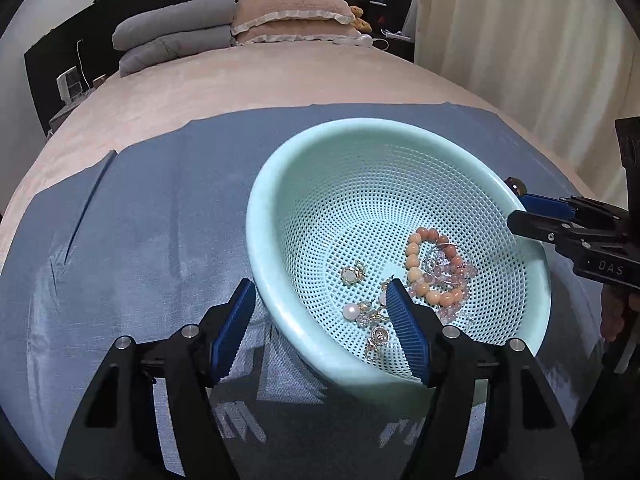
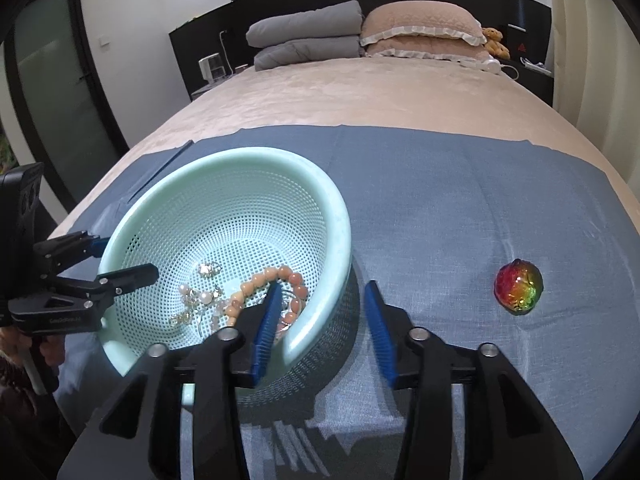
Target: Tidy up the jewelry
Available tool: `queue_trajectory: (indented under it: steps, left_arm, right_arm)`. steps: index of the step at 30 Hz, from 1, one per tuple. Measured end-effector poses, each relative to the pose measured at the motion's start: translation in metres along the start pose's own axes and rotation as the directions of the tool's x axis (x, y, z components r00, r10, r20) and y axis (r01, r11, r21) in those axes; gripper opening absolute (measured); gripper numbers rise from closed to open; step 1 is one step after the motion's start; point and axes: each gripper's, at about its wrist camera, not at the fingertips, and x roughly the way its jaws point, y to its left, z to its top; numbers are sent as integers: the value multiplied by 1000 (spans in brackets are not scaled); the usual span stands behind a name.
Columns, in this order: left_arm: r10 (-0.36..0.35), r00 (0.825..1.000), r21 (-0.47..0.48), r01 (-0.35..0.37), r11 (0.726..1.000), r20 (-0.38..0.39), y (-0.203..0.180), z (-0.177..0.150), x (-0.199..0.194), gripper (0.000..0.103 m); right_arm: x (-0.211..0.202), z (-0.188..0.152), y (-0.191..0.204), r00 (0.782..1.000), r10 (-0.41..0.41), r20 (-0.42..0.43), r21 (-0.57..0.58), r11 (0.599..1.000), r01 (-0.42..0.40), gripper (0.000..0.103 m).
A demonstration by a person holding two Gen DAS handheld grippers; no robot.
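A mint green mesh basket [image 1: 280, 184] [image 2: 336, 208] sits on a blue cloth [image 1: 140, 220] [image 2: 460, 200] and holds a peach bead bracelet [image 1: 416, 268] [image 2: 256, 284], pearl and gold earrings [image 1: 360, 312] [image 2: 196, 296] and a clear bead bracelet. My left gripper [image 1: 320, 292] [image 2: 124, 260] is open and straddles the basket's left rim, one finger inside. My right gripper [image 2: 322, 294] [image 1: 516, 208] is open and straddles the right rim, one finger inside. A rainbow-coloured round ornament [image 2: 519, 287] lies on the cloth to the right of the basket.
The cloth lies on a beige bed [image 2: 360, 92]. Grey folded duvets [image 2: 308, 34] and pink pillows [image 2: 420, 28] are at the headboard, with a small teddy bear [image 2: 496, 42]. Curtains [image 1: 520, 20] hang at the right.
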Motion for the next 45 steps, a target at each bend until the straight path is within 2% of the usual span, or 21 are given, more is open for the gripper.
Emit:
queue_trajectory:
  steps: [6, 8, 13, 17, 23, 29, 32, 36, 45]
  left_arm:
    - [54, 997, -28, -53, 998, 47, 7, -8, -18, 78]
    - [60, 996, -38, -57, 998, 64, 7, -13, -24, 86]
    - [103, 986, -9, -103, 995, 135, -1, -29, -40, 97]
    - [83, 981, -12, -82, 997, 175, -8, -41, -47, 97]
    - [99, 964, -11, -99, 995, 246, -16, -62, -53, 97]
    - [111, 971, 44, -122, 992, 211, -27, -83, -38, 97]
    - [108, 974, 23, -115, 993, 201, -27, -90, -31, 97]
    - [128, 969, -1, -131, 991, 214, -27, -94, -25, 97]
    - [126, 985, -24, -124, 992, 121, -19, -93, -5, 97]
  right_arm:
    - [-29, -10, -2, 998, 2, 59, -2, 1000, -1, 69]
    - [-34, -16, -2, 998, 4, 63, -6, 1000, -3, 72]
    - [-40, -31, 1, 999, 0, 54, -20, 1000, 1, 75]
    - [-46, -45, 6, 996, -3, 89, -45, 999, 7, 84]
    - [-45, -66, 1, 995, 19, 95, -61, 998, -13, 85]
    - [-35, -81, -4, 996, 23, 91, -41, 999, -19, 86]
    - [-31, -85, -2, 994, 19, 107, -47, 999, -14, 86]
    - [-23, -90, 3, 994, 14, 111, -62, 998, -7, 86]
    - [-3, -91, -2, 999, -1, 44, -36, 999, 3, 86]
